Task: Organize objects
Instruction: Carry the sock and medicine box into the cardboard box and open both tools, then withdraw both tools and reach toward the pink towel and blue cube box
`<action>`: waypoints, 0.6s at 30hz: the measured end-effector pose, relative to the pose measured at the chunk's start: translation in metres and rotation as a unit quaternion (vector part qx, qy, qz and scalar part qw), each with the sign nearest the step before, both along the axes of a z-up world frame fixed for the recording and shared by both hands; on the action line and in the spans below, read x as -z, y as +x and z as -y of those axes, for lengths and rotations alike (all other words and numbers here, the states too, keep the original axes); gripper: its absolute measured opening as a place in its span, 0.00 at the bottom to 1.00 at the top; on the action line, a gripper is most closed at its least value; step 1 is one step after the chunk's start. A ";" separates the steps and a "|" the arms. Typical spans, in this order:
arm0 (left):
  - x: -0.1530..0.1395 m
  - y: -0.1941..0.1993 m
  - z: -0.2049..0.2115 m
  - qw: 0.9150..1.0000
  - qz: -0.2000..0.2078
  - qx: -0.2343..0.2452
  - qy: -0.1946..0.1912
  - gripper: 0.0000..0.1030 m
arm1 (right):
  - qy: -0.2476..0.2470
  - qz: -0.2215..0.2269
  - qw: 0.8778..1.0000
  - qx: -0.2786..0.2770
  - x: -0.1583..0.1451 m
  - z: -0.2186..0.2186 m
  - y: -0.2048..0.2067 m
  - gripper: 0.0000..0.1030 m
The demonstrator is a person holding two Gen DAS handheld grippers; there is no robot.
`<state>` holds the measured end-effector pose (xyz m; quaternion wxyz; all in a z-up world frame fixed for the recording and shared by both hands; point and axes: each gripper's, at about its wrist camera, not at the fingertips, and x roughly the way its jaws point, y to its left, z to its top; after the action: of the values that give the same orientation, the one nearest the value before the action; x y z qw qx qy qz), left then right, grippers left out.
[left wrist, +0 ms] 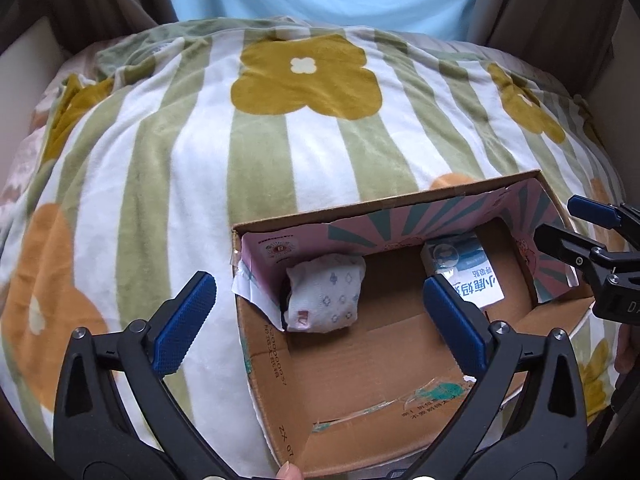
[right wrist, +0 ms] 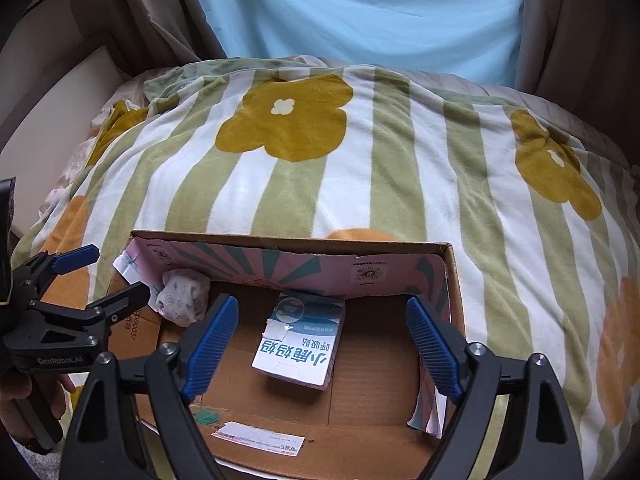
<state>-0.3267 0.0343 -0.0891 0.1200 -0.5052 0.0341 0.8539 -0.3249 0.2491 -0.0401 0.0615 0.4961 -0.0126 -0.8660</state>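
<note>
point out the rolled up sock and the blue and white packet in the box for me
Rolled sock (left wrist: 326, 294): left wrist view, on its patterned white front.
Blue and white packet (right wrist: 298, 346): right wrist view, on its printed white face.

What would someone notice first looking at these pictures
The striped blanket with big mustard flowers fills most of both views. On it sits an open cardboard box holding a white-and-blue packet near the middle and a rolled patterned sock in the far left corner. Both the right gripper and left gripper hover over it, jaws wide apart, empty.
</note>
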 end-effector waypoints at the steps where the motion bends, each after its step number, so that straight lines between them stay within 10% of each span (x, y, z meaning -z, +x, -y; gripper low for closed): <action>1: -0.001 0.003 0.000 1.000 -0.001 0.001 -0.001 1.00 | 0.003 -0.002 1.000 0.002 -0.001 -0.001 0.002 0.81; 18: -0.102 0.110 0.024 0.997 -0.071 -0.005 -0.007 1.00 | -0.022 -0.049 0.999 0.011 -0.082 -0.007 0.092 0.81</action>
<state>-0.2166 0.0107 0.0125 0.1093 -0.4442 0.0455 0.8881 -0.2332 0.2559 0.0417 0.0632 0.4518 -0.0339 -0.8892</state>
